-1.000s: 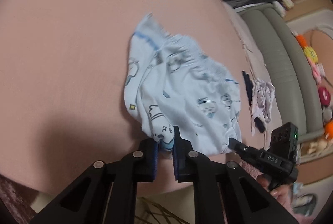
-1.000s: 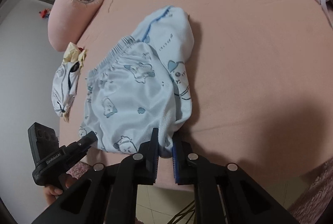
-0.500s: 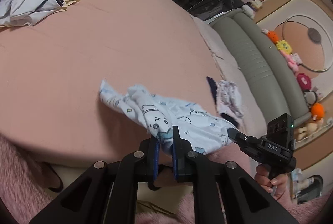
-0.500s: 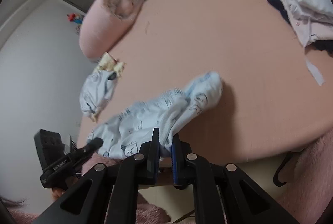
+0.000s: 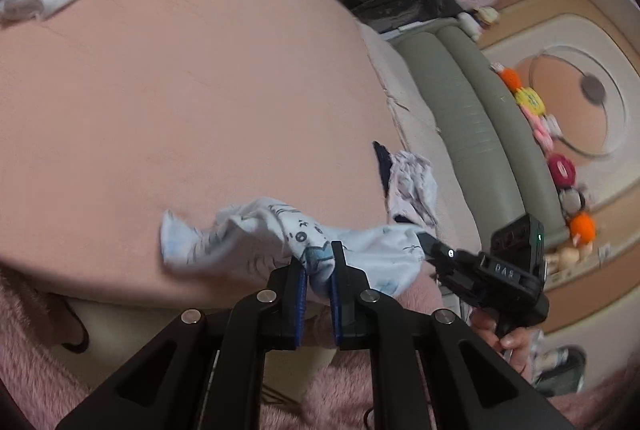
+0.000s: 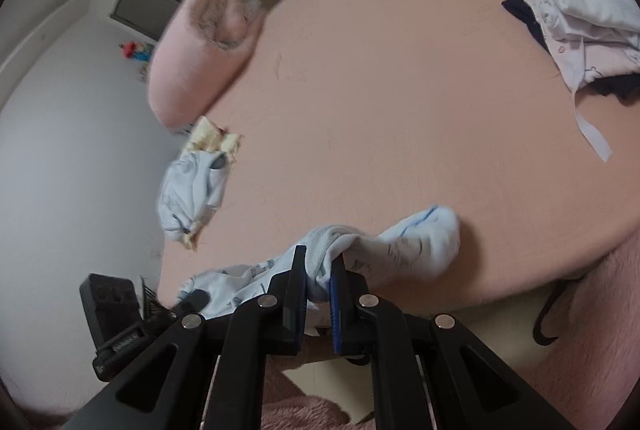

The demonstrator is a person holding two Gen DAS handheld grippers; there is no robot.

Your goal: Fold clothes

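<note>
Left gripper (image 5: 319, 266) has its fingers pinching one edge of the pale blue printed garment (image 5: 256, 234); right gripper (image 6: 318, 272) pinches the other. It's bunched up, stretched between them at the near edge of the bed (image 5: 200, 90). Blurry, but I'd say no fold's made yet. Other clothes (image 6: 576, 26) wait too.

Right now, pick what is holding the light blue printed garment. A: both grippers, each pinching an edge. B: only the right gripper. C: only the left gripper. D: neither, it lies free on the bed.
A: the left gripper and the right gripper each have the light blue printed garment clamped between their fingers.
</note>
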